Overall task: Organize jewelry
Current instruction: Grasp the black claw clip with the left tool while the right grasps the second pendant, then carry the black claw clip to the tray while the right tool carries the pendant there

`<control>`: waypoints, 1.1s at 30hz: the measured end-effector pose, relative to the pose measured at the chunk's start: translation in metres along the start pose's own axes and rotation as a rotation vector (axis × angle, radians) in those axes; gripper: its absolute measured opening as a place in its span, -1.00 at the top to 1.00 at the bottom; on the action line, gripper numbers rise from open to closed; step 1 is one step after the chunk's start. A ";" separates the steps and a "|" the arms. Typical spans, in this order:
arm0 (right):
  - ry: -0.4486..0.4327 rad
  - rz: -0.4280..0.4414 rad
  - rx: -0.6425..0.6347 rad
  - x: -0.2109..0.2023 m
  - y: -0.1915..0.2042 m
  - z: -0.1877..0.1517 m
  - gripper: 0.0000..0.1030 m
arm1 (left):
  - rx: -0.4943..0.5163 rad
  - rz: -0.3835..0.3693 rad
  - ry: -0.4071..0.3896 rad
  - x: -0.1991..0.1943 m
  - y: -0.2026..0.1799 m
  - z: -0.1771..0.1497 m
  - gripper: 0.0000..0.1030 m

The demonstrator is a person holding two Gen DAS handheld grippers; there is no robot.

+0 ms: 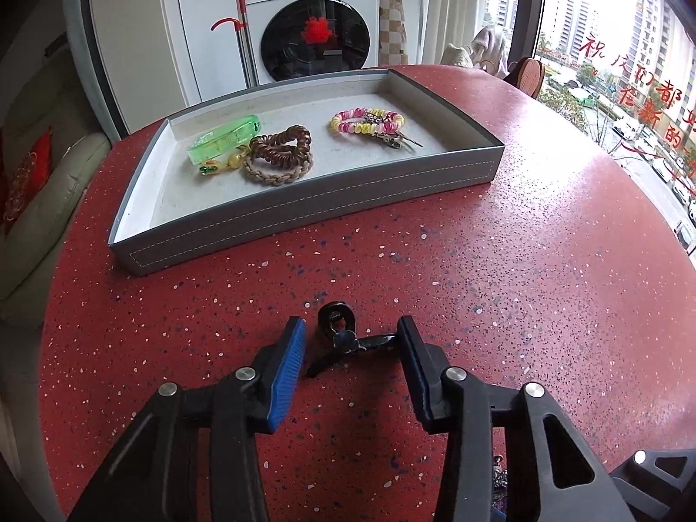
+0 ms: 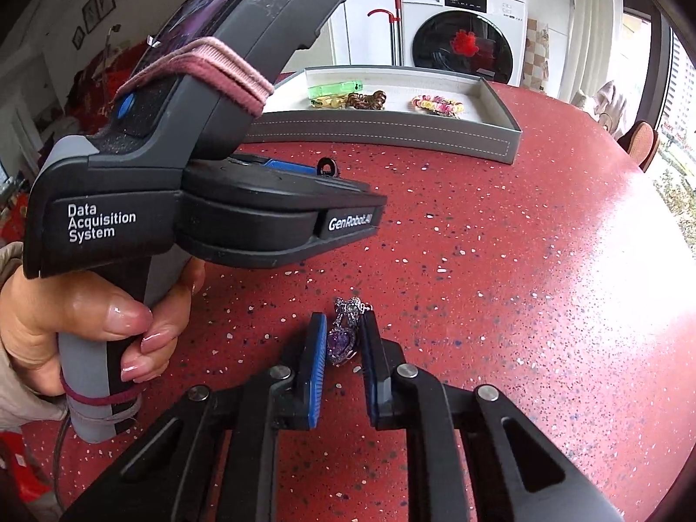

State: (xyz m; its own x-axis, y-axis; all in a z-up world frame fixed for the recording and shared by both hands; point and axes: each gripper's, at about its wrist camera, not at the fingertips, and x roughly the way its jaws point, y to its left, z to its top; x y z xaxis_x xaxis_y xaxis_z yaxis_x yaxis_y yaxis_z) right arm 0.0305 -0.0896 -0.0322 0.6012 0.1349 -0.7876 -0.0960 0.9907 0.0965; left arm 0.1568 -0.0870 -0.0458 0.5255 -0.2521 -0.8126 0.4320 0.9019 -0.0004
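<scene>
While a purple heart pendant (image 2: 342, 341) lies on the red speckled table (image 2: 500, 261) at roughly six o'clock in the right wrist view, the right gripper (image 2: 341, 339) brackets it with its jaws narrowed to either side; whether the blue pads (image 2: 316, 369) are actually pressing the stone cannot be told. Its silver chain end (image 2: 350, 304) bunches just beyond the fingertips, toward twelve o'clock.

On the left, a small black clip-like piece (image 1: 343, 337) rests on the table between the spread jaws of the left gripper (image 1: 350, 339), its far end touching or nearly touching the right-hand finger, the left pad apart from it. A person's left hand (image 2: 87, 322) wraps the handle from nine o'clock, the tool held level and low over the table.

At twelve o'clock stands the grey tray (image 1: 304, 213), already holding a green bangle (image 1: 224, 139), brown coil ties (image 1: 282, 148) and a pink-and-yellow coil bracelet (image 1: 367, 119).

Judged from here, the risks are slips: the faceted pendant could squirt out of a narrow pinch, its loose chain could drag or snag on lifting, and the off-centre black piece could be pushed aside instead of gripped if the left jaws close unevenly.
</scene>
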 end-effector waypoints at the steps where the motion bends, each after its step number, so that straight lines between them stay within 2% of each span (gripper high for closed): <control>1: 0.000 0.004 0.006 0.002 -0.002 0.002 0.68 | 0.002 0.003 0.001 0.000 0.000 0.000 -0.08; 7: 0.006 0.031 0.063 0.001 -0.016 0.002 0.68 | 0.006 0.025 -0.017 -0.003 0.001 -0.003 -0.07; 18: 0.008 0.056 0.141 -0.001 -0.045 0.007 0.68 | -0.006 0.015 -0.037 -0.020 0.011 -0.002 -0.07; 33: -0.022 0.082 0.232 -0.012 -0.073 0.029 0.68 | -0.091 -0.006 -0.068 -0.045 0.050 -0.006 -0.07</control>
State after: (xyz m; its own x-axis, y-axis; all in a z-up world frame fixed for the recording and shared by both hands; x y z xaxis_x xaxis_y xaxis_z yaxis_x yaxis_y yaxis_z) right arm 0.0533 -0.1633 -0.0118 0.6161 0.2128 -0.7584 0.0382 0.9536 0.2986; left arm 0.1503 -0.0281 -0.0127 0.5727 -0.2780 -0.7712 0.3685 0.9277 -0.0608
